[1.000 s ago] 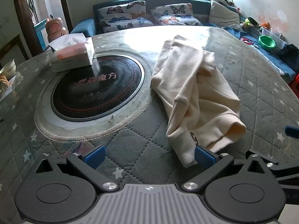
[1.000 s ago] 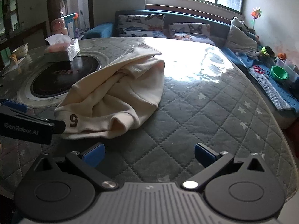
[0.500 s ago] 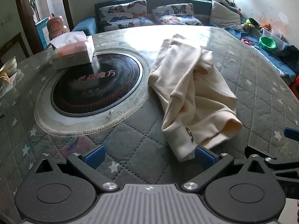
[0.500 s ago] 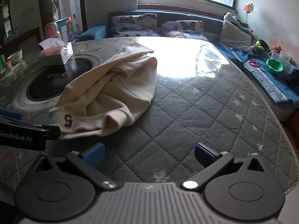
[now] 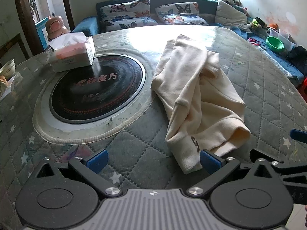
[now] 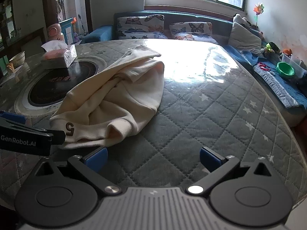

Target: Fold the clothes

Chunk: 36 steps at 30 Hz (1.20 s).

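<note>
A cream garment [image 5: 197,99] with a brown "5" on its hem lies crumpled on the quilted round table [image 5: 134,145]; it also shows in the right wrist view [image 6: 119,95]. My left gripper [image 5: 152,162] is open and empty, its right finger just at the garment's near hem. My right gripper [image 6: 152,158] is open and empty above bare table, to the right of the garment's hem. The left gripper's body shows at the left edge of the right wrist view.
A black induction hob [image 5: 96,90] is set in the table's middle, with a tissue box [image 5: 73,52] at its far edge. A bowl [image 5: 7,69] stands at the left. A sofa with butterfly cushions [image 5: 153,15] lies beyond. A green bowl [image 5: 275,44] sits right.
Both grippers have pulled back and risen slightly, so the garment sits a little farther from them. Both stay open. The garment has not moved.
</note>
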Each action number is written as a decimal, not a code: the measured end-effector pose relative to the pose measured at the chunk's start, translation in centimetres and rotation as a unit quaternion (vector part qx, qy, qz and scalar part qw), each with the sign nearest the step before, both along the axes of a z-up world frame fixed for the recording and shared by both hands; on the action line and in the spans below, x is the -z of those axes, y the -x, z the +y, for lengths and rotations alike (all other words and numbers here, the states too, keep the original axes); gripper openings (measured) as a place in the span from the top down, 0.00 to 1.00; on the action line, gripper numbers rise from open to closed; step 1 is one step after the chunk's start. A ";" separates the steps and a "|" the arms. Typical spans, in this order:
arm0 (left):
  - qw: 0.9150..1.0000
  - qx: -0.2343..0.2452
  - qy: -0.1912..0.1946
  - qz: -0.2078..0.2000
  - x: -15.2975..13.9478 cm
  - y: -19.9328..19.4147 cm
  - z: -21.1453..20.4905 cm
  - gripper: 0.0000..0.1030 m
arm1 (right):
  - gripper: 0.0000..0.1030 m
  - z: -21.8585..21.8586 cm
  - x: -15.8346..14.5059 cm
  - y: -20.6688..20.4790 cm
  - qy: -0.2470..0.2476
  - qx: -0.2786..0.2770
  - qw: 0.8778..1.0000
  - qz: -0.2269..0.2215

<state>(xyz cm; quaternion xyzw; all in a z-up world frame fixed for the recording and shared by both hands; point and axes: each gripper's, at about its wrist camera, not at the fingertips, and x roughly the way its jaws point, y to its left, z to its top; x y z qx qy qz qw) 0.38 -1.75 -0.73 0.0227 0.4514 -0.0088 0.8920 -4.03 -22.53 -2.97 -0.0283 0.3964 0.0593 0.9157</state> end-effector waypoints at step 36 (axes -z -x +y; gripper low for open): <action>0.994 0.100 -0.016 -0.047 -1.0 -9.5 -3.6 0.18 | 0.18 -1.7 -0.9 -10.9 0.029 -0.062 0.998 -0.007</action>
